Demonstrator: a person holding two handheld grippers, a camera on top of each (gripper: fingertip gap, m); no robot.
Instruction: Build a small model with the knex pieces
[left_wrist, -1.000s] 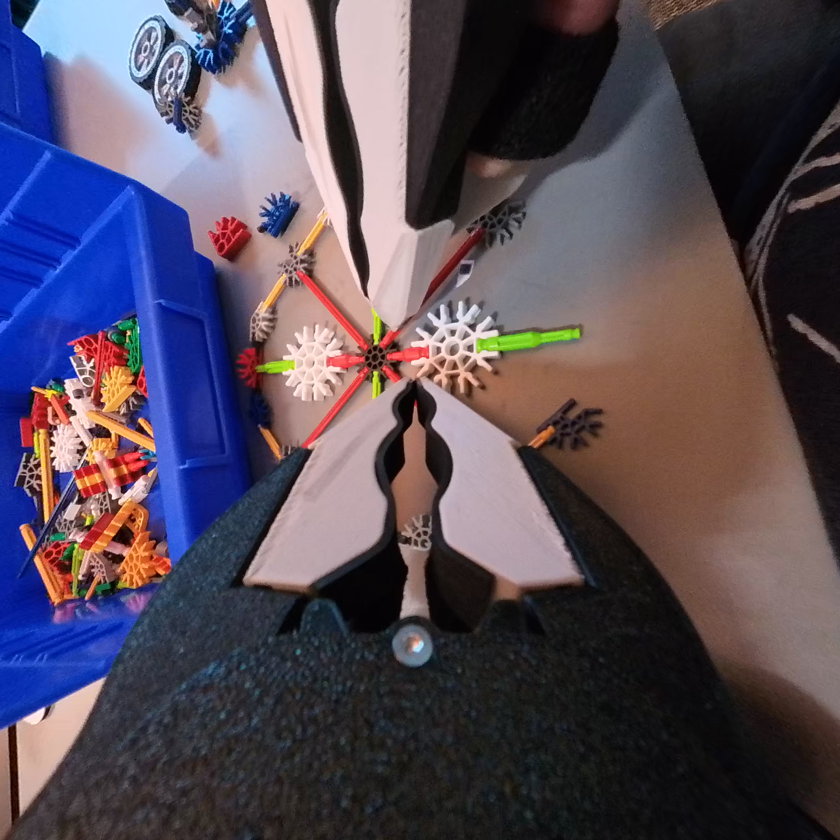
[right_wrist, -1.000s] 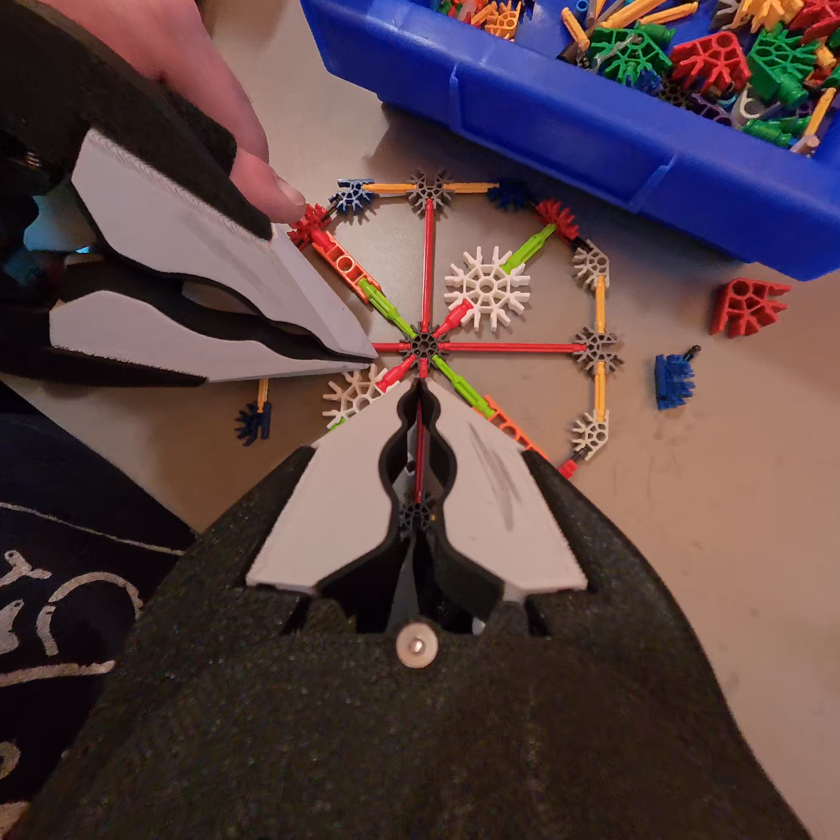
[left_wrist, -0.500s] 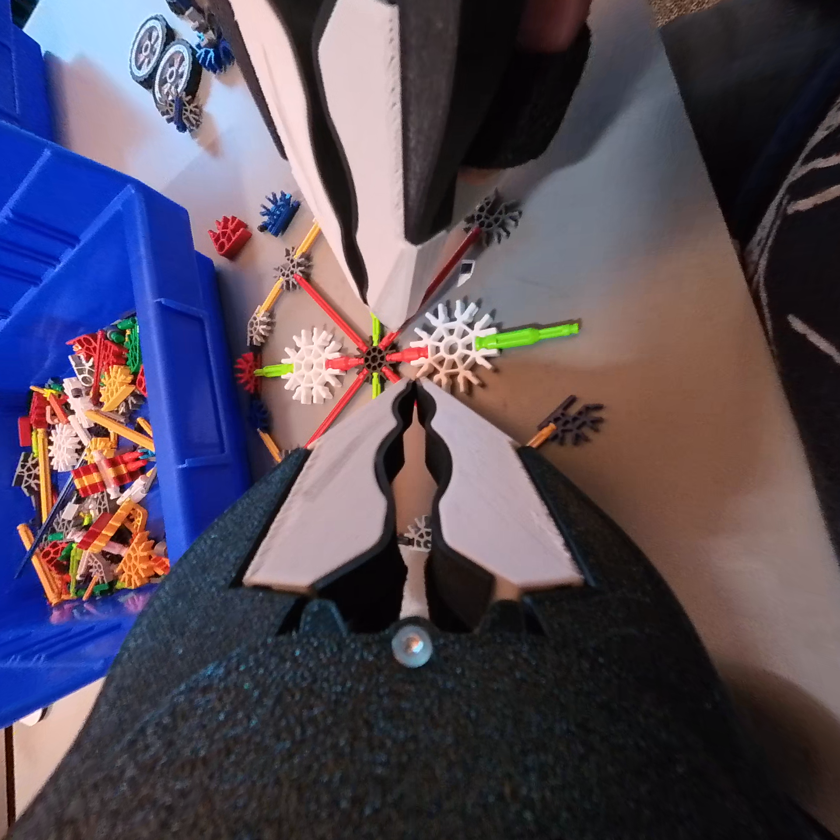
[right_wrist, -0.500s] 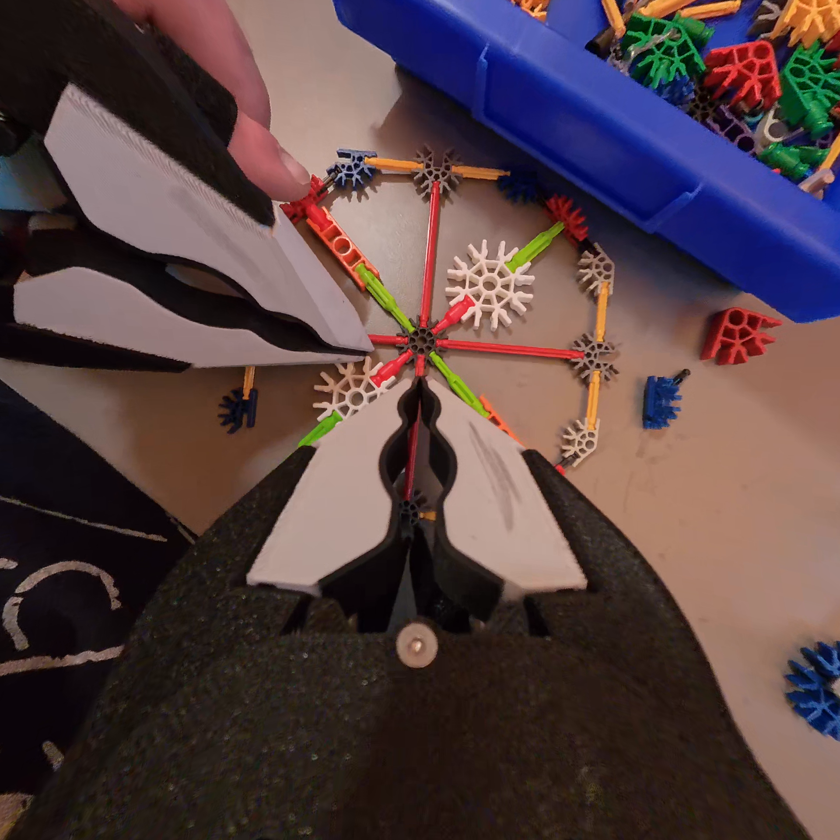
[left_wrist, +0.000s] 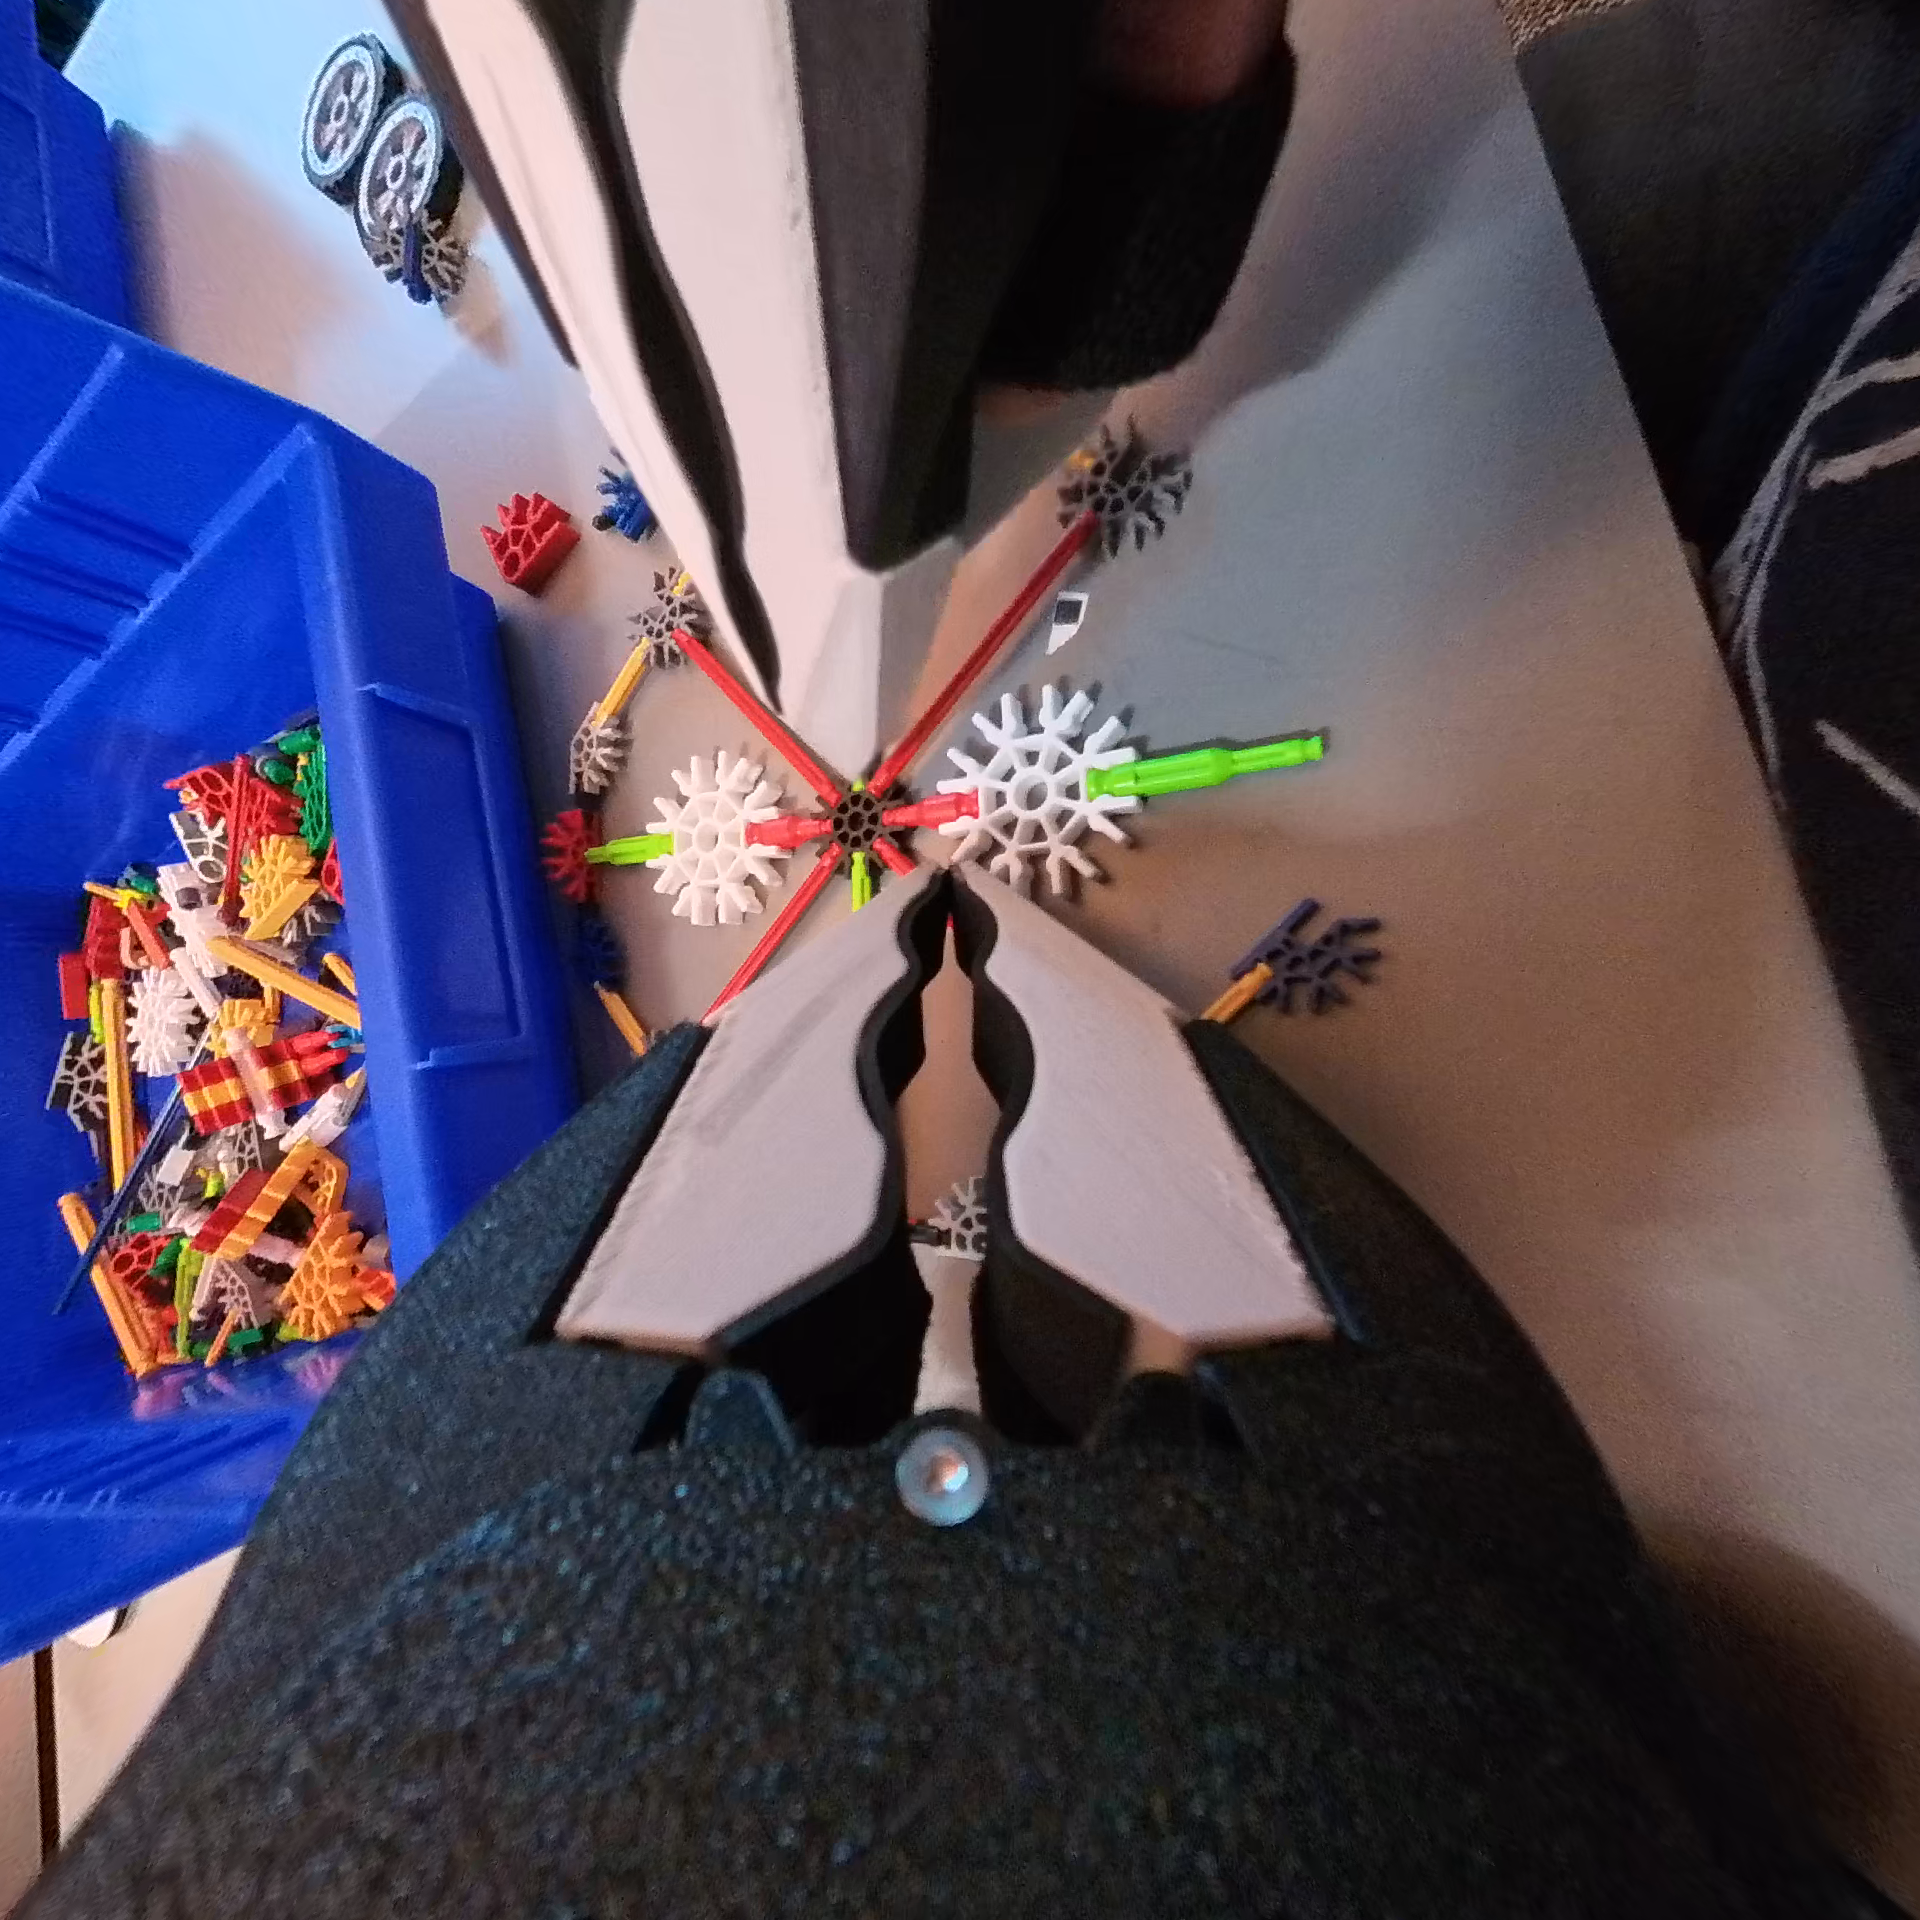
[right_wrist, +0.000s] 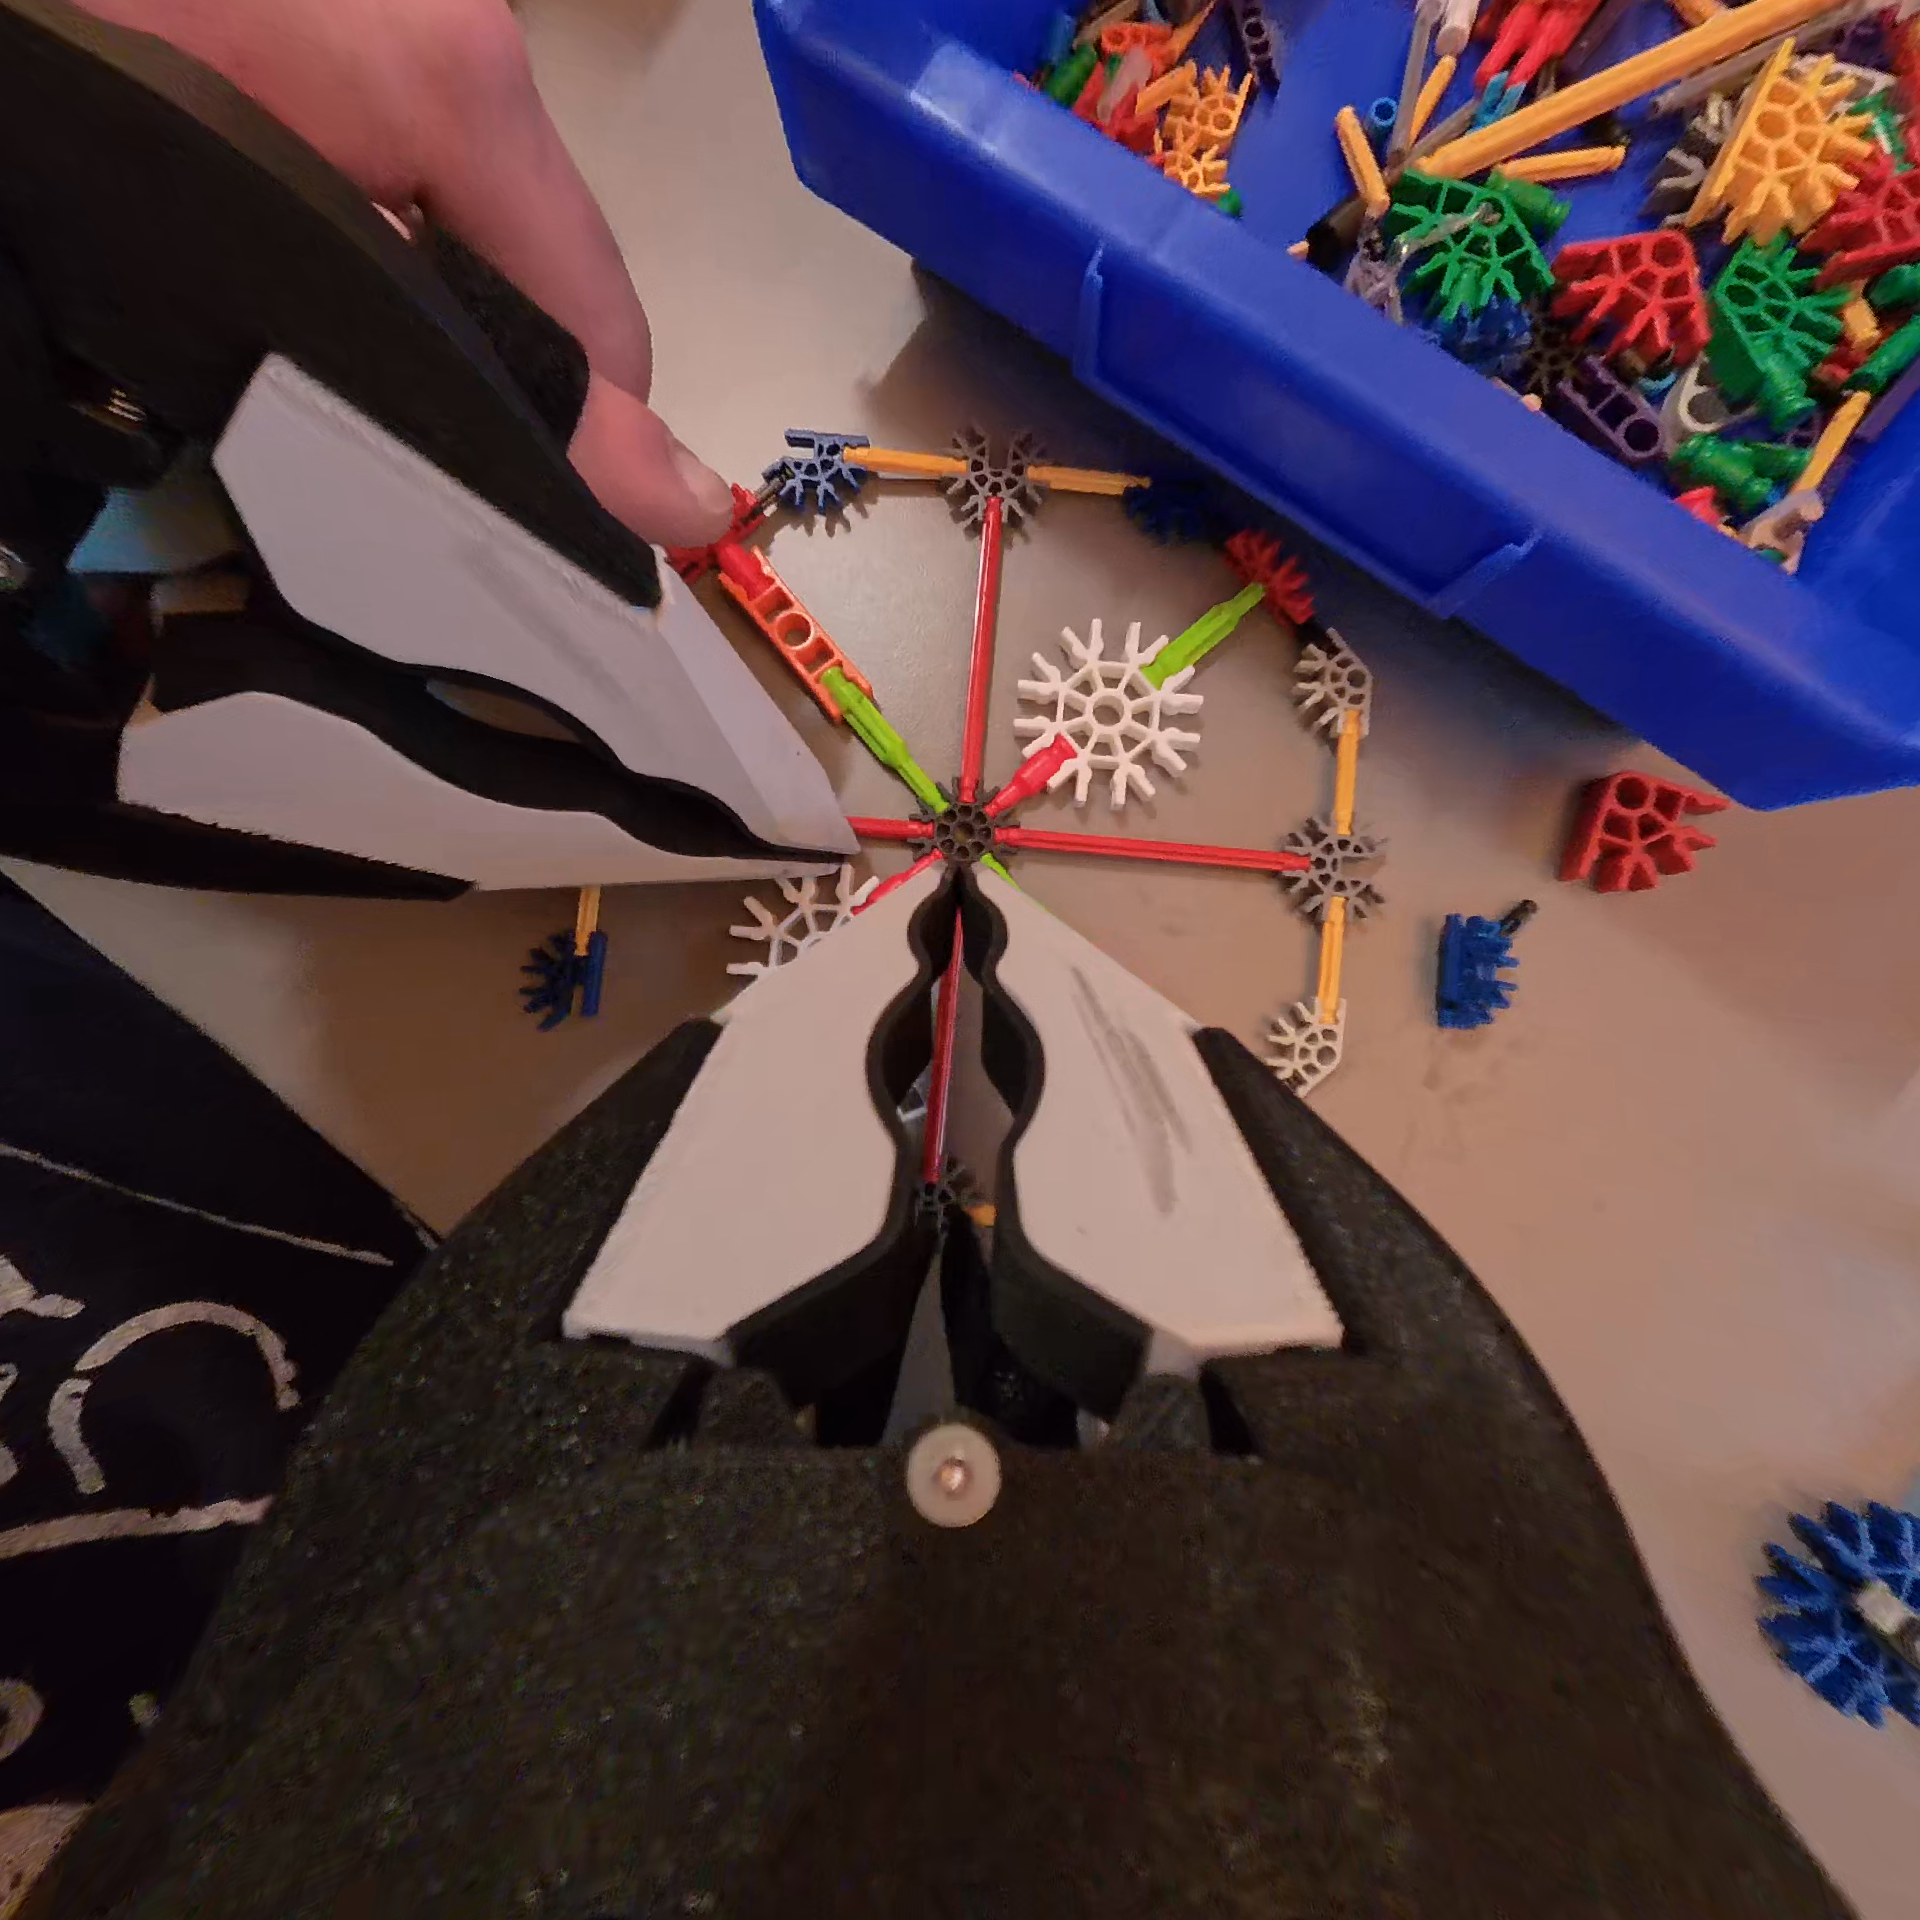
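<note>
Jaws of both grippers pressed together at the hub of a flat rod-and-connector wheel on the worktop.

Left wrist view: the left gripper has its jaws closed tip to tip just beside the dark hub of the wheel; whether they pinch a red spoke I cannot tell. A white snowflake connector with a green rod lies just right of the hub. The blue bin of loose pieces stands at left, two small wheels beyond it.

Right wrist view: the right gripper has its jaws clamped on a red rod that runs to the hub. A loose red connector and a blue connector lie at right. No writing is legible on any piece.
</note>
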